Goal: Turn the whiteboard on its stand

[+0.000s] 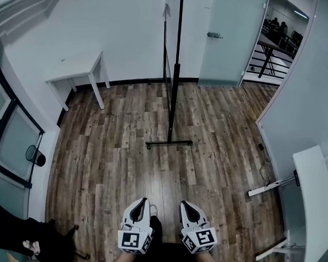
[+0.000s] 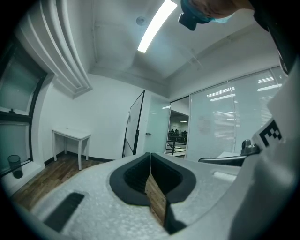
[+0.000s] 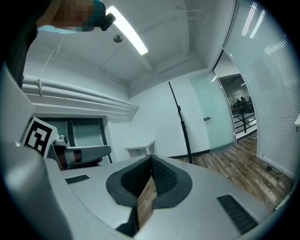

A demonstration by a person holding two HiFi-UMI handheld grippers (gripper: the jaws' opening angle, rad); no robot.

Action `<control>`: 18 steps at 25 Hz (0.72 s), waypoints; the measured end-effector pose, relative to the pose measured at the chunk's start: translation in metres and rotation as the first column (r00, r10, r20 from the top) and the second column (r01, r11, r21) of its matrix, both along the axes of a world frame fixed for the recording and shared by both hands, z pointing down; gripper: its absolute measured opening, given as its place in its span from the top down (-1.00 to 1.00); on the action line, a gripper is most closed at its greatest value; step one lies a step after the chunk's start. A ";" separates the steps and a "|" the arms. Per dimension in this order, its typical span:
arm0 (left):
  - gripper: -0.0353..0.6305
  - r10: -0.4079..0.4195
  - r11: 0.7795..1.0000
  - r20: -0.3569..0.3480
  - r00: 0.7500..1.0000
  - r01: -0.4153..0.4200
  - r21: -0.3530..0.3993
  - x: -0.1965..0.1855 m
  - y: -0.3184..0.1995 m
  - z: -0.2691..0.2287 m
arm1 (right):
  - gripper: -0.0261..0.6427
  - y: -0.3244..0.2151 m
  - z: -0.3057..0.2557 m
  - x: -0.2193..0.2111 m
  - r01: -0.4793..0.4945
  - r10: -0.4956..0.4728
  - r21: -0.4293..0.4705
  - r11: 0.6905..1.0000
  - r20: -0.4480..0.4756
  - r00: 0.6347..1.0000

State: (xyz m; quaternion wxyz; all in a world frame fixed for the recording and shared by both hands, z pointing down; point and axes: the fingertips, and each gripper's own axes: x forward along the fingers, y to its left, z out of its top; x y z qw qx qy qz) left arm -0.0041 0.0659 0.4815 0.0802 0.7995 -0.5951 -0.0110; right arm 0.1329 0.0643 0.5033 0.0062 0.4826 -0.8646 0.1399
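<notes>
— Mid-room, whiteboard (image 1: 178,46) seen edge-on, upright on its black stand (image 1: 169,143), nr white wall (image 1: 131,33). Grippers?
— Both well apart from it, side by side: left gripper (image 1: 142,200) & right gripper (image 1: 186,204), jaws closed, nothing held. Wood floor (image 1: 112,169) btwn. Small white table (image 1: 79,74) at left, glass door (image 1: 229,38) beyond.

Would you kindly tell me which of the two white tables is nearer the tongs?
The long desk at the head view's right edge; the small table stands farther off against the far wall.
</notes>
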 end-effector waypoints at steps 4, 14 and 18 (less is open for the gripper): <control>0.84 0.010 1.000 -0.010 1.000 -0.010 -0.011 -0.016 -0.063 0.000 | 0.89 -0.059 0.000 -0.015 -0.019 0.019 -0.013 1.000 -0.010 1.000; 0.84 0.089 0.996 -0.007 0.996 -0.089 -0.010 -0.060 -0.191 0.002 | 0.89 -0.196 0.000 -0.058 -0.081 0.080 -0.024 0.996 -0.040 0.996; 0.84 0.093 0.995 -0.002 0.996 -0.093 -0.018 -0.075 -0.225 0.000 | 0.89 -0.232 -0.008 -0.072 -0.097 0.097 -0.007 0.995 -0.045 0.994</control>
